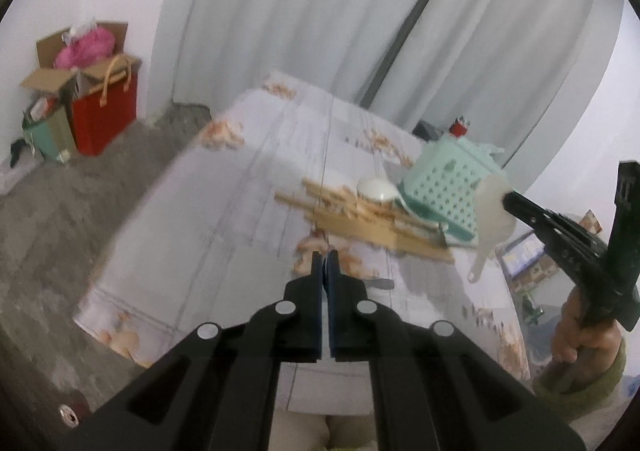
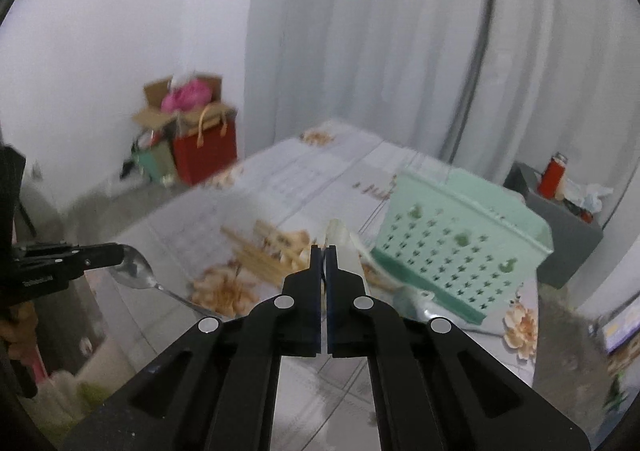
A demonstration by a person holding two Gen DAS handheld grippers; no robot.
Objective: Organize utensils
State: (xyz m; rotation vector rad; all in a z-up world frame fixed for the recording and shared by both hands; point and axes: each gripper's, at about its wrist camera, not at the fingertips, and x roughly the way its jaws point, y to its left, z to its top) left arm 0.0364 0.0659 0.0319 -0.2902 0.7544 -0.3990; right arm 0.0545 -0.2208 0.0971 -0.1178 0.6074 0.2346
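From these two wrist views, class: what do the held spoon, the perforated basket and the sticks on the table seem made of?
Spoon: metal, probably steel; shiny, mirror-like bowl.
Basket: plastic, it seems; matte mint green with moulded perforations.
Sticks: likely wood or bamboo; pale tan, dull, though blurred.

Against the white wall at the left of both views: an open cardboard box [image 1: 52,79] stuffed with something pink [image 1: 86,47], a red bag [image 1: 106,119] with tan handles in front, a pale green bag [image 1: 48,133] just beside it. White curtains [image 1: 320,11] across the upper frame. Floral tablecloth [image 1: 240,187] over the table. At the right of the right wrist view, a grey box [image 2: 560,227] carrying a red bottle [image 2: 554,175].
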